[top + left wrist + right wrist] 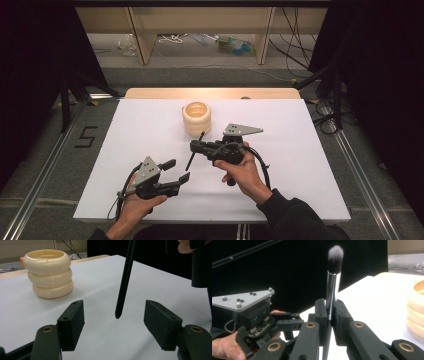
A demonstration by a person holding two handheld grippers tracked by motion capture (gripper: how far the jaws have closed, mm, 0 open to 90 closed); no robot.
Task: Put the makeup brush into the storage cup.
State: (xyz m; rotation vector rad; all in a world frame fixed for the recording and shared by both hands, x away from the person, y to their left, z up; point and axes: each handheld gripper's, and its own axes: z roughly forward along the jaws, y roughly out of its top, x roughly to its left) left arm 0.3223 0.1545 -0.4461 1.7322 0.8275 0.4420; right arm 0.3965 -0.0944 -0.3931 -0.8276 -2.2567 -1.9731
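right tool clamped on a makeup brush, jaws pressed onto the silver ferrule just under the bristles, so the soft tip points up and the long black handle hangs down toward the desk. gripped high like that probably to leave the handle end free for handing over or for dropping into something. handle end seen in the left tool's view hovering above the white surface, not touching it, right between that tool's two jaws. left tool spread wide, holding nothing, set low and near the front edge of the desk, seemingly lined up to receive the handle. cream holder of three stacked rings standing upright farther back near the middle, open at the top, apart from both tools. likely the place meant for the brush, judging by its open mouth.
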